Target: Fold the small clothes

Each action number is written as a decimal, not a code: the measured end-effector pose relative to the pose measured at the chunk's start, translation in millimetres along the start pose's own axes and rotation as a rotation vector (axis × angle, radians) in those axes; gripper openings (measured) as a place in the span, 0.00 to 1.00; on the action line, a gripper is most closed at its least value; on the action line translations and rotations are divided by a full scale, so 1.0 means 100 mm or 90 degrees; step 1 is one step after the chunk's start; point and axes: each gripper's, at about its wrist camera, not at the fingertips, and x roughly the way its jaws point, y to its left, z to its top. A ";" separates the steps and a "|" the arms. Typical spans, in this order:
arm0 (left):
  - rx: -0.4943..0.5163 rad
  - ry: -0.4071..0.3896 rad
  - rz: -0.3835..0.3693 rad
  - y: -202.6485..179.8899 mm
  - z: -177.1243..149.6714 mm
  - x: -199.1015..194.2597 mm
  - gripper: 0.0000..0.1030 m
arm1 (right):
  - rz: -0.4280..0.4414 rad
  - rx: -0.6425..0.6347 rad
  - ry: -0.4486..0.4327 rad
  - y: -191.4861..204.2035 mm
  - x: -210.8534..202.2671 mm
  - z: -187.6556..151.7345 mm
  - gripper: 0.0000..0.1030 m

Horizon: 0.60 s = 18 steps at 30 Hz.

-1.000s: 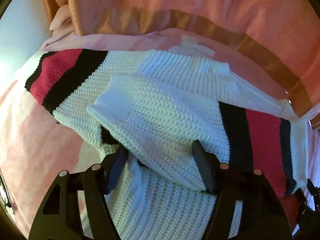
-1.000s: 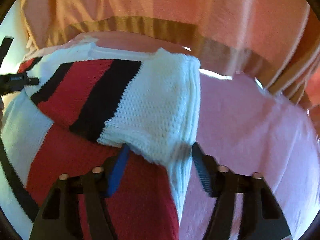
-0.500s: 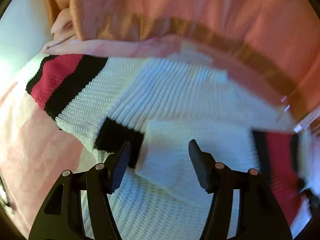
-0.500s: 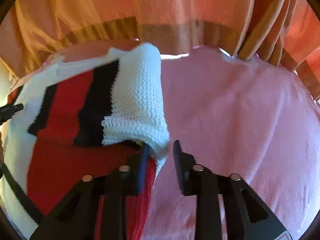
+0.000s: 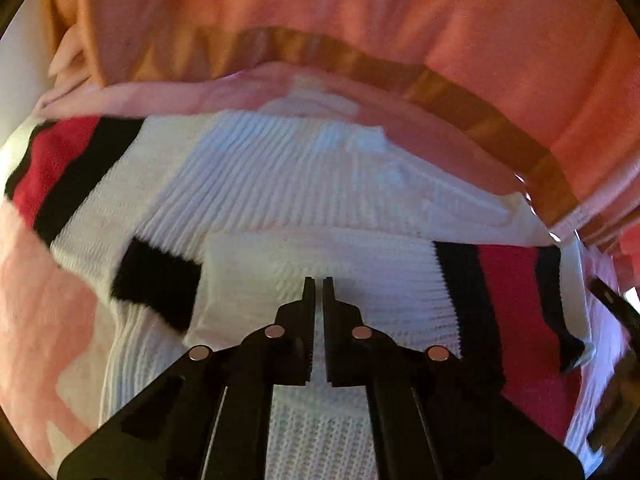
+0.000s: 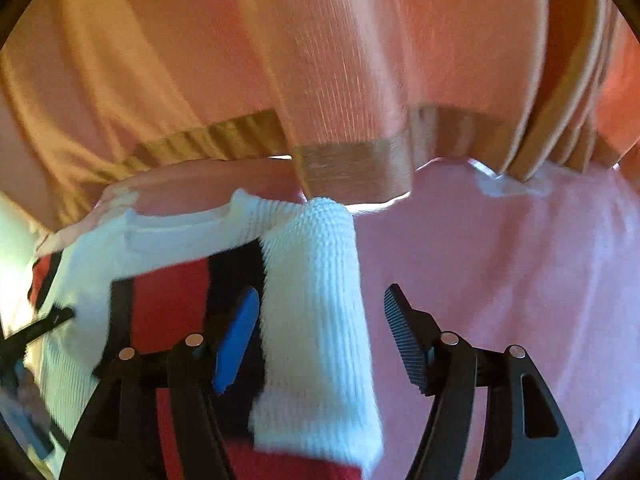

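Observation:
A knitted sweater (image 5: 280,184), white with red and black stripes, lies spread on a pink cover (image 6: 520,272). One white sleeve (image 5: 320,264) is folded across its body. My left gripper (image 5: 318,280) hovers over that sleeve, its jaws shut with no cloth visibly pinched. In the right wrist view the other sleeve's white cuff (image 6: 316,320) lies folded over the red and black stripes. It sits between the fingers of my right gripper (image 6: 322,290), whose jaws are opening. The blue pad (image 6: 238,332) is beside the cuff and the other finger stands apart from it.
An orange curtain (image 6: 340,60) with a tan hem band (image 5: 460,96) hangs just behind the sweater. The pink cover stretches to the right of the sweater. The other gripper shows as a dark shape at the right edge (image 5: 612,300) of the left wrist view.
The left jaws went from wide apart to shut above the folded sleeve. The right jaws narrowed on the white cuff half a second ago and have spread again; the cuff lies loose.

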 end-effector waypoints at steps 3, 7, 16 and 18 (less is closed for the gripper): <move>0.050 -0.034 0.042 -0.03 0.06 0.04 0.00 | 0.030 0.030 0.019 -0.08 0.25 0.08 0.09; 0.048 -0.032 0.086 0.14 0.13 0.18 0.00 | 0.018 0.081 -0.052 -0.31 0.16 0.03 0.08; -0.118 0.006 -0.039 0.48 0.19 -0.14 0.55 | 0.032 0.072 -0.042 -0.31 -0.28 0.02 0.31; -0.150 0.046 -0.052 0.51 0.10 -0.05 0.55 | 0.033 0.046 -0.026 -0.19 -0.44 -0.09 0.37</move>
